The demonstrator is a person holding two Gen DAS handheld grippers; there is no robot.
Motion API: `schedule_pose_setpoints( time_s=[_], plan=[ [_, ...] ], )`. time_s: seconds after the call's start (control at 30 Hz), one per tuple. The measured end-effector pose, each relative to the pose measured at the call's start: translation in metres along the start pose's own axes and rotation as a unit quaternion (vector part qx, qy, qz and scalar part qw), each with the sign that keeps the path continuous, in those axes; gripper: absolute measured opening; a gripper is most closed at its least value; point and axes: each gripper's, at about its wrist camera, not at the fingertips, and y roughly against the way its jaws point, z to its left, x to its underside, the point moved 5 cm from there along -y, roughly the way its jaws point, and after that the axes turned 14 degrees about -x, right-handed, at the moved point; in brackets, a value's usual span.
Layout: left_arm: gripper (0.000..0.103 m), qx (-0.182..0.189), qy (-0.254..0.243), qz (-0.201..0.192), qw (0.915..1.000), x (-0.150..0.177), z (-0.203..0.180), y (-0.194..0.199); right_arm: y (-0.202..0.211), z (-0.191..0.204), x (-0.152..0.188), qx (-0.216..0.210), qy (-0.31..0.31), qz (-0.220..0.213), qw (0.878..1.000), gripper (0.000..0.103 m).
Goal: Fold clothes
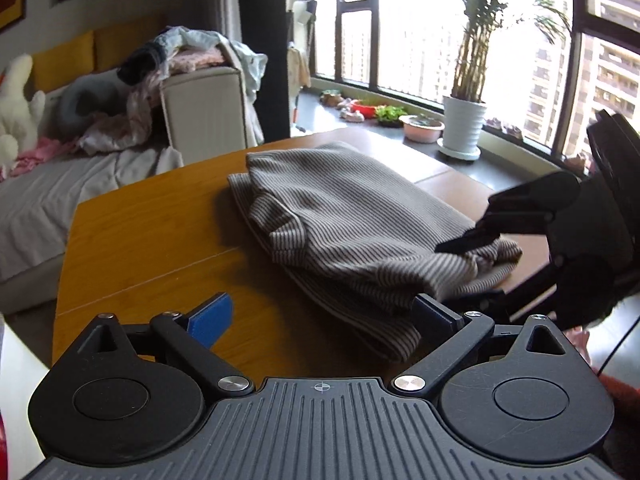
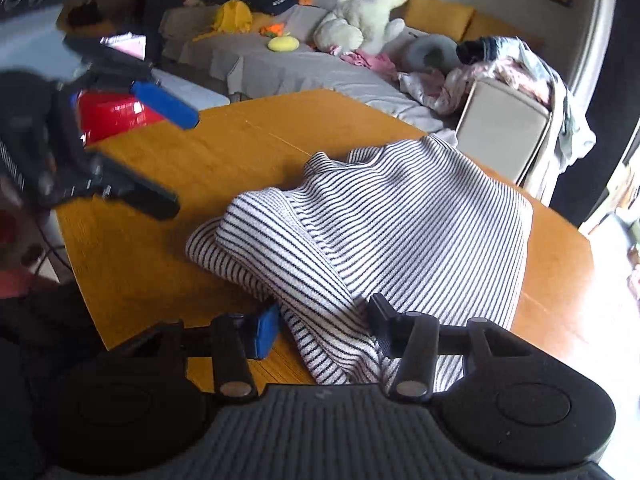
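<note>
A striped knit garment (image 1: 352, 216) lies partly folded on the wooden table (image 1: 140, 240). My left gripper (image 1: 324, 312) is open wide at the garment's near end; the cloth drapes over its right finger and the blue-padded left finger sits apart over bare wood. In the right wrist view the left gripper (image 2: 176, 160) hovers open above the table (image 2: 132, 264), left of the garment (image 2: 400, 220). My right gripper (image 2: 324, 320) is half closed, a thick fold of the garment filling the gap between its fingers. The right gripper (image 1: 464, 228) pinches the bunched right corner.
A grey sofa (image 2: 304, 72) with a white plush toy (image 2: 360, 20) stands beyond the table. A beige armrest (image 1: 204, 108) carries a heap of clothes. A potted plant (image 1: 464, 124) and bowls line the windowsill. A red object (image 2: 112, 116) sits beside the table's left edge.
</note>
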Motion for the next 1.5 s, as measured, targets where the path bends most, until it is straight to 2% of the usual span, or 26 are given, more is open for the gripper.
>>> schedule_pose_setpoints(
  time_s=[0.1, 0.23, 0.33, 0.4, 0.47, 0.6, 0.7, 0.73, 0.8, 0.93, 0.97, 1.0, 1.07, 1.13, 1.23, 1.33, 1.5],
  plan=[
    [0.100, 0.006, -0.033, 0.000, 0.9994, 0.009, -0.008, 0.006, 0.005, -0.008, 0.004, -0.018, -0.038, -0.013, 0.999, 0.048],
    [0.100, -0.002, -0.072, 0.009, 0.9974, 0.015, -0.027, -0.010, 0.011, -0.026, 0.006, -0.053, -0.103, -0.034, 0.993, 0.048],
    [0.100, -0.013, -0.099, 0.012, 0.9949, 0.015, -0.038, -0.024, 0.014, -0.031, 0.007, -0.063, -0.112, -0.046, 0.991, 0.048],
    [0.100, -0.029, -0.100, 0.013, 0.9945, 0.013, -0.041, -0.033, 0.011, -0.028, 0.006, -0.050, -0.087, -0.044, 0.994, 0.048],
    [0.100, -0.038, -0.077, 0.016, 0.9962, 0.007, -0.035, -0.040, 0.010, -0.021, 0.006, -0.033, -0.059, -0.042, 0.997, 0.049],
    [0.101, -0.031, -0.013, 0.031, 0.9990, -0.006, -0.018, -0.048, 0.015, -0.009, 0.006, 0.018, 0.002, -0.048, 0.999, 0.068],
    [0.101, -0.029, 0.006, 0.037, 0.9989, -0.010, -0.013, -0.049, 0.014, 0.009, 0.015, 0.072, 0.100, -0.042, 0.991, 0.078],
    [0.101, -0.027, 0.010, 0.039, 0.9988, -0.010, -0.013, -0.050, 0.011, 0.014, 0.018, 0.082, 0.126, -0.035, 0.988, 0.079],
    [0.101, -0.025, 0.018, 0.043, 0.9986, -0.011, -0.012, -0.051, 0.001, 0.021, 0.023, 0.095, 0.155, -0.023, 0.983, 0.078],
    [0.101, -0.020, 0.034, 0.050, 0.9980, -0.012, -0.013, -0.053, -0.016, 0.023, 0.018, 0.142, 0.183, -0.030, 0.972, 0.080],
    [0.101, -0.019, 0.037, 0.052, 0.9978, -0.013, -0.013, -0.053, -0.020, 0.021, 0.016, 0.154, 0.187, -0.030, 0.970, 0.079],
    [0.101, -0.018, 0.040, 0.054, 0.9976, -0.014, -0.013, -0.052, -0.024, 0.018, 0.014, 0.161, 0.189, -0.027, 0.968, 0.062],
    [0.101, -0.017, 0.044, 0.054, 0.9975, -0.015, -0.012, -0.050, -0.024, 0.015, 0.009, 0.144, 0.180, -0.020, 0.973, 0.033],
    [0.100, -0.013, 0.051, 0.043, 0.9977, -0.016, -0.007, -0.043, -0.014, 0.015, 0.001, 0.138, 0.172, -0.034, 0.975, 0.031],
    [0.100, -0.003, 0.065, 0.024, 0.9976, -0.018, 0.002, -0.029, -0.001, 0.010, -0.007, 0.128, 0.151, -0.031, 0.980, 0.031],
    [0.100, 0.005, 0.087, 0.005, 0.9961, -0.020, 0.019, -0.015, -0.002, 0.004, -0.001, 0.129, 0.146, -0.005, 0.981, 0.030],
    [0.100, -0.021, 0.132, -0.010, 0.9910, -0.017, 0.054, -0.004, -0.001, 0.018, 0.011, 0.116, 0.175, 0.040, 0.977, 0.028]
  ],
)
